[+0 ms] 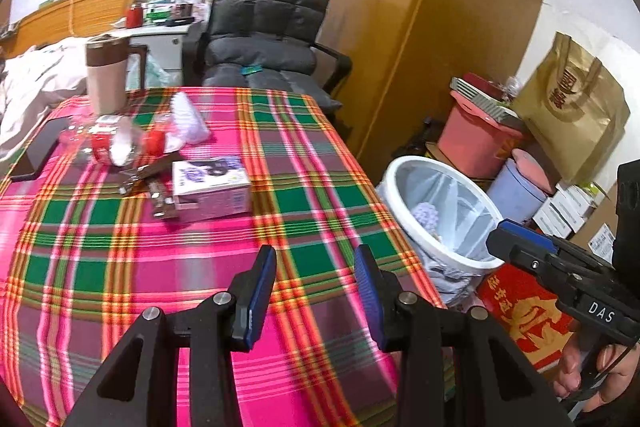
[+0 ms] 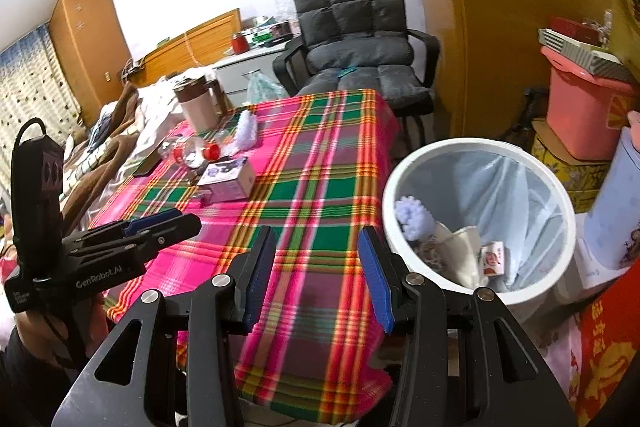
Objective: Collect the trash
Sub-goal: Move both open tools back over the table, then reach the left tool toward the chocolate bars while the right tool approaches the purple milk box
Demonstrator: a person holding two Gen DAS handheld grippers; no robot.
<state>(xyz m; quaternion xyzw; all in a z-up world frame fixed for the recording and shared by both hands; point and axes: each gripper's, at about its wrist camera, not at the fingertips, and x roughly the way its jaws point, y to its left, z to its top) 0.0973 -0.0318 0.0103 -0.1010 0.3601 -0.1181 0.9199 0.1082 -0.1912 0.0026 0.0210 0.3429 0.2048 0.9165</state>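
We find the left tongs (image 1: 316, 291) held above the near part of the bench (image 1: 304, 187), its blue-padded fingers parted wide with nothing between them. The right tongs (image 2: 318, 275) hovers over the bench's near right corner, likewise spread wide and empty. The bench carries a pink, green and red plaid cloth. On its far left part we note a group of litter: a small purple and white box (image 1: 212, 189) lying on its side, a clear plastic bottle (image 1: 120, 143) with a red label and red cap lying flat behind it, a white crumpled wad (image 1: 186, 119) just beyond the bottle, and dark wrappers (image 1: 154, 183) touching the box's left side. A lidded beige jug (image 1: 106, 71) stands upright at the far left corner. A white bin (image 2: 476, 219) with a pale liner stands on the floor beside the bench's right edge; inside it we see a pale purple wad (image 2: 412, 217), a cream-coloured piece and a small printed carton (image 2: 492, 259). A grey padded chair (image 1: 268, 35) stands behind the bench.
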